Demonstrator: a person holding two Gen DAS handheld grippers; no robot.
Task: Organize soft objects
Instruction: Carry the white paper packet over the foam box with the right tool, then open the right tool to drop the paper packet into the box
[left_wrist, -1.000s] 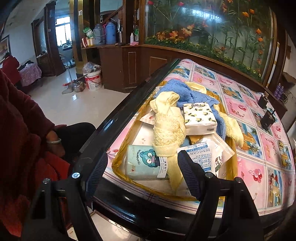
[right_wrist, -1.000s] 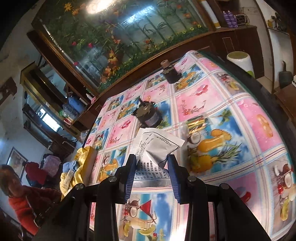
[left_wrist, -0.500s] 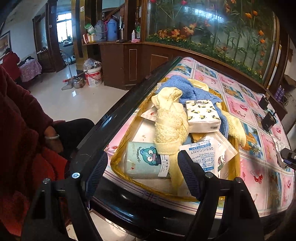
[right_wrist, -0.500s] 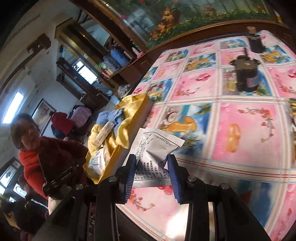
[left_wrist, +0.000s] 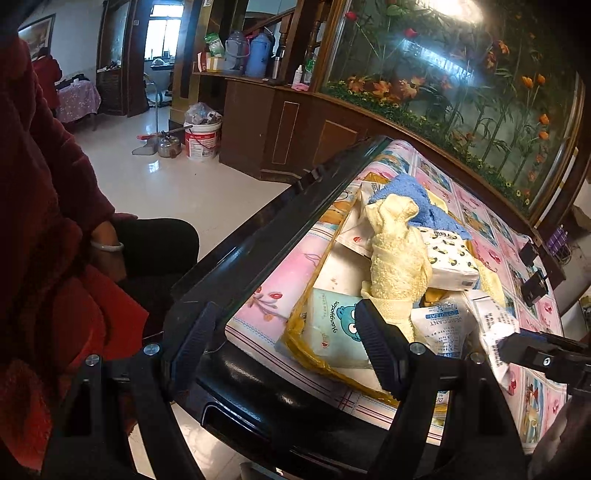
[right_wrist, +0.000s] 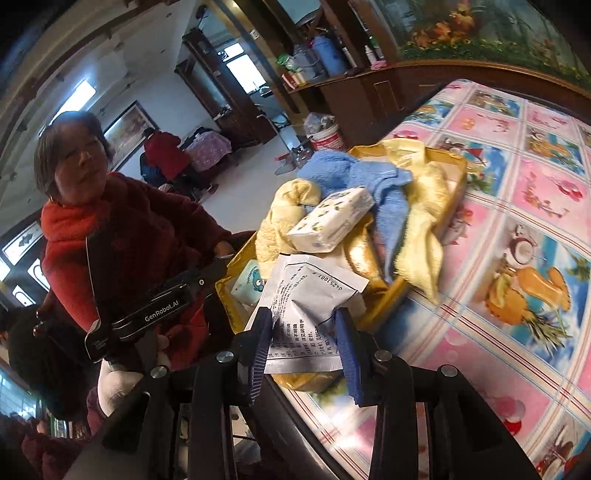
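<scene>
Right tool (right_wrist: 304, 341) pinches packet (right_wrist: 310, 306); only left view reads "DESICCANT".

1 yellow rectangular tray (right_wrist: 456, 173); 1 blue terry towel (right_wrist: 354, 173); 2 pale-yellow terry towels (left_wrist: 399, 251); 2 printed soft tissue packs (right_wrist: 332, 218); 2 white desiccant sachets (right_wrist: 314, 295).

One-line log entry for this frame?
right gripper: shut on white packet | over yellow tray near end | left gripper: open, empty
</scene>
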